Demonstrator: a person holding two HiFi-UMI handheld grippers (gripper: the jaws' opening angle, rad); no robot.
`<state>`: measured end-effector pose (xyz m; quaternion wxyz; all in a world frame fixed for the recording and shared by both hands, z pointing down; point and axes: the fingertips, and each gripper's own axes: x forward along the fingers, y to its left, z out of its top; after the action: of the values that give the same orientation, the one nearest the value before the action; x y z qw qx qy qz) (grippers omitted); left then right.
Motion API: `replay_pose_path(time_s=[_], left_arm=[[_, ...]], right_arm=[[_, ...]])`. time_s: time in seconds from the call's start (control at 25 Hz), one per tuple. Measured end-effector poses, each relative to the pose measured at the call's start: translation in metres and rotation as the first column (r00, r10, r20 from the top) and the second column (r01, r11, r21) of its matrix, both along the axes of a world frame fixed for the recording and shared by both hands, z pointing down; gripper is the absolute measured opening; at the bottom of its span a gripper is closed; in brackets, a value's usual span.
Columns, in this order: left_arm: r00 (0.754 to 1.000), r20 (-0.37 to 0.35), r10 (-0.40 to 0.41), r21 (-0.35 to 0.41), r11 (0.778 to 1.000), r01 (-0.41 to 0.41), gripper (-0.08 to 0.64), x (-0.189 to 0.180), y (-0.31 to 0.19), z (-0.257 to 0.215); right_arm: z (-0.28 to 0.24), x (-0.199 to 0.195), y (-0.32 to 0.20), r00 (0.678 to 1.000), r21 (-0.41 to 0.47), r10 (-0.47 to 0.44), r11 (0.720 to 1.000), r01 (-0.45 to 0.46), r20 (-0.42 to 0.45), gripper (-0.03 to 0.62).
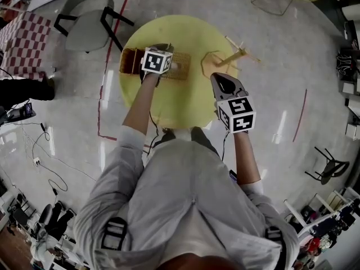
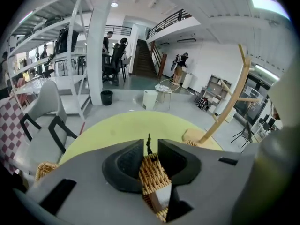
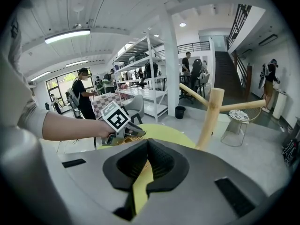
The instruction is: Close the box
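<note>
Left hand-held gripper [image 2: 150,150] clamps the open wicker box [image 1: 133,61] lid [image 2: 153,173]; right hand-held gripper [image 3: 146,146] closed, empty.

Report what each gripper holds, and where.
The left gripper clamps the tan woven wicker box lid at its edge; the right gripper is shut, holding nothing.

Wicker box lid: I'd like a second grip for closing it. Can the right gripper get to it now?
Probably yes: bare yellow table lies between the shut, empty right gripper and the lid, which the left gripper holds; the wooden stand is off to the side.
</note>
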<state>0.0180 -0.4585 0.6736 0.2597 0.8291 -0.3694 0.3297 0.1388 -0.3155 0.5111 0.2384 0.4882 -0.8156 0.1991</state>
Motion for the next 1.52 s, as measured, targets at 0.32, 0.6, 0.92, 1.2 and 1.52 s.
replay_pose_path(time_s=[0.32,0.6,0.92,1.2,1.52], left_arm=[[0.996,-0.071,-0.052,0.103,0.993,0.059,0.101,-0.018,0.037,-0.041],[0.988,-0.133,-0.078,0.224,0.969,0.106,0.047,-0.043,0.084,-0.103],[0.981,-0.179,-0.08,0.428,0.891,0.151,0.035,-0.067,0.125,-0.192],[0.98,-0.179,-0.087,0.55,0.817,0.173,0.034,-0.088,0.151,-0.259],[0.991,-0.121,-0.053,0.658,0.744,0.12,0.034,-0.093,0.171,-0.316]], right_arm=[[-0.02,0.0,0.009,0.999,0.05,-0.044,0.998,0.044,0.003,0.023],[-0.046,-0.015,0.014,0.995,0.13,-0.102,0.986,0.103,-0.012,0.023],[-0.087,-0.033,0.017,0.987,0.231,-0.154,0.959,0.163,-0.054,0.023],[-0.123,-0.045,0.026,0.98,0.313,-0.169,0.93,0.193,-0.102,0.023],[-0.158,-0.051,0.034,0.979,0.389,-0.176,0.899,0.204,-0.106,0.023]])
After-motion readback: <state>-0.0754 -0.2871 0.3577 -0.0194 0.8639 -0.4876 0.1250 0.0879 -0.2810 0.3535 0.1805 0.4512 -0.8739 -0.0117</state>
